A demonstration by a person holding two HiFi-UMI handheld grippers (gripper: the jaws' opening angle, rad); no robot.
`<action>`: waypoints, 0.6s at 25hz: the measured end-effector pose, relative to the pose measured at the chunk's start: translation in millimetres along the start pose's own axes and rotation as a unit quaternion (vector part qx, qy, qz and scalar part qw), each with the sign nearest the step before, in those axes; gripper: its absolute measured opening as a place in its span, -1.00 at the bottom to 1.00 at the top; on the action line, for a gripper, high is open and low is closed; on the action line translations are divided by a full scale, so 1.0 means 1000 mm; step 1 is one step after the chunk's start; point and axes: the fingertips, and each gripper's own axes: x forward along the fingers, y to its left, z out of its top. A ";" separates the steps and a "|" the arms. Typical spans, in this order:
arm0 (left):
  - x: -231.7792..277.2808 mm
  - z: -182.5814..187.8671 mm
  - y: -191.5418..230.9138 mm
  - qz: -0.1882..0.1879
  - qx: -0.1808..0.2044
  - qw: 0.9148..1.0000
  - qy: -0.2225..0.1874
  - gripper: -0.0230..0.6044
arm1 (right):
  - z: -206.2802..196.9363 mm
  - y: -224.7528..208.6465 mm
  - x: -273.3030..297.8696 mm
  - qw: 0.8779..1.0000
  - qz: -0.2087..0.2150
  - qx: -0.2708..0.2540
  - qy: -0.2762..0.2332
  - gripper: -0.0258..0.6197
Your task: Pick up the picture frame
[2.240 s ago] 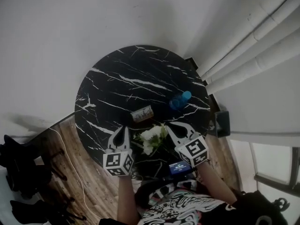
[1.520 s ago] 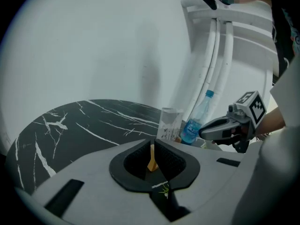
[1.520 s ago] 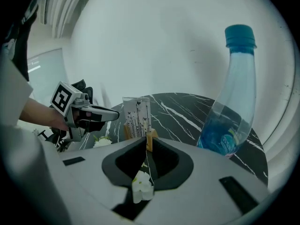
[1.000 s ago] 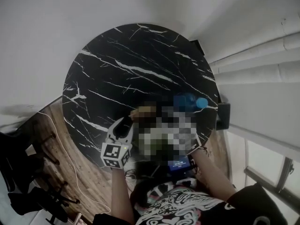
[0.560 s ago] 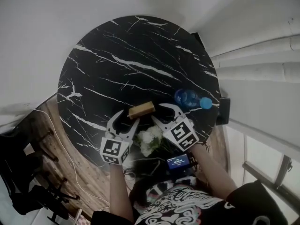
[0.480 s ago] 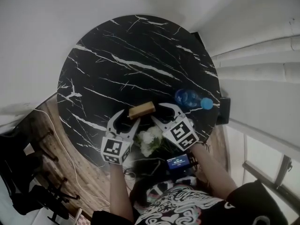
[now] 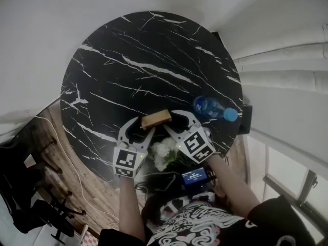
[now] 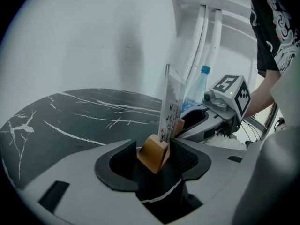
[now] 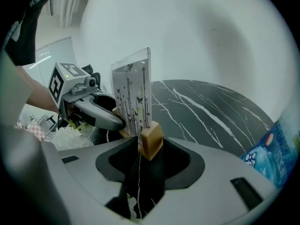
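Note:
The picture frame (image 7: 156,119) is a clear panel (image 9: 133,95) standing in a wooden base (image 8: 153,153) on the black marble table (image 7: 128,60), near its front edge. My left gripper (image 7: 139,129) is open around the base's left end, and the pads do not press on the wood. My right gripper (image 7: 177,123) is at the base's right end (image 9: 150,142) with its jaws opening, and there are gaps on both sides of the wood. Each gripper view shows the other gripper across the frame.
A blue-capped water bottle (image 7: 212,108) lies on the table just right of the right gripper. White flowers (image 7: 164,152) sit between my two hands at the table's near edge. A small device with a blue screen (image 7: 193,177) is below them. A wall and white pipes lie beyond the table.
Both grippers moved from beside the flowers up to the two ends of the frame, and their jaws spread open. In the last half second they barely moved.

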 end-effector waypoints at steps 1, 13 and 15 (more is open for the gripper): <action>0.001 -0.001 0.000 -0.001 0.004 1.000 0.003 -0.22 | 0.000 -0.001 0.000 1.000 -0.002 -0.005 0.001 -0.50; 0.001 -0.001 0.001 -0.020 -0.009 1.000 0.014 -0.31 | 0.000 -0.002 0.000 1.000 0.007 -0.015 0.006 -0.51; 0.000 -0.001 0.001 -0.022 -0.018 0.999 0.016 -0.31 | 0.000 -0.002 -0.001 1.000 0.006 -0.011 0.005 -0.52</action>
